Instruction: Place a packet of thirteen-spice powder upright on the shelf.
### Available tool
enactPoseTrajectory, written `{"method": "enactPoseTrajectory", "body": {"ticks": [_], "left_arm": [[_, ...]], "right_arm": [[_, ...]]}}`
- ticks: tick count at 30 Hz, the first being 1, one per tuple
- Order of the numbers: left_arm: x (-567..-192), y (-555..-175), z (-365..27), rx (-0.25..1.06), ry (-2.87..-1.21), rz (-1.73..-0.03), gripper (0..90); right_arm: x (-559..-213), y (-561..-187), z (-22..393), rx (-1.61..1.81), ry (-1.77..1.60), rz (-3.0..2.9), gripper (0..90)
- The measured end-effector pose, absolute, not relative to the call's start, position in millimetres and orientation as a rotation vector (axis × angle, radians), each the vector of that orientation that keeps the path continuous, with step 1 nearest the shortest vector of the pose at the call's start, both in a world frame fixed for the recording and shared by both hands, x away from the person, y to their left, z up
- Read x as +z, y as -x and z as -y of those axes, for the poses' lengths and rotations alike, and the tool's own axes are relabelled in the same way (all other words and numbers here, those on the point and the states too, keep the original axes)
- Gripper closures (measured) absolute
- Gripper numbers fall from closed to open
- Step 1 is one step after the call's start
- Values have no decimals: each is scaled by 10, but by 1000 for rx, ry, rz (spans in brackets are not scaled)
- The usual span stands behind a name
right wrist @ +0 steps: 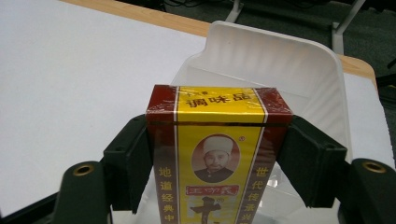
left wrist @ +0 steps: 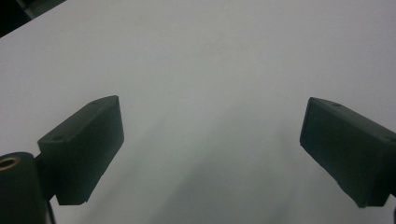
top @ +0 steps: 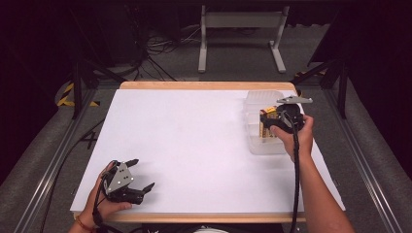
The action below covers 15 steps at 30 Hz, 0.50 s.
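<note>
A yellow and dark red box (right wrist: 217,107) with a portrait and Chinese print stands upright between the jaws of my right gripper (right wrist: 217,158), whose pads press on its two sides. In the high view the box (top: 268,127) is held over a clear white plastic tray (top: 266,147) at the table's right side, with the right gripper (top: 266,121) in a hand above it. The tray's far wall (right wrist: 280,56) rises behind the box. My left gripper (top: 142,173) rests near the front left corner, its jaws wide apart over bare white tabletop (left wrist: 210,70) with nothing between them (left wrist: 210,135).
The white sheet (top: 194,136) covers most of the wooden table (top: 204,85). Metal frame rails run along both sides. Behind the table stand a grey metal stand (top: 240,22) and loose cables on the floor (top: 155,46).
</note>
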State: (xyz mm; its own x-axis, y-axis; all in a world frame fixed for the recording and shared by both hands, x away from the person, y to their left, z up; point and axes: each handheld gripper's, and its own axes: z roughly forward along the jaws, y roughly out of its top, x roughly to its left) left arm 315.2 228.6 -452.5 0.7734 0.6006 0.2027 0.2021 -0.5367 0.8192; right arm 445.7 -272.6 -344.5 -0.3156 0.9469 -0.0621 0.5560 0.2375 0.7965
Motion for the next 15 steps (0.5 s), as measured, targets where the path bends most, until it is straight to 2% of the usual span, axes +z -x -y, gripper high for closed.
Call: {"method": "enactPoseTrajectory", "body": {"ticks": [15], "left_arm": [[-4527,-3153,-2283,593,-2118,-598,69]], "right_arm": [[-3540,-4430,2732,886,-1365,-2009,298]]}}
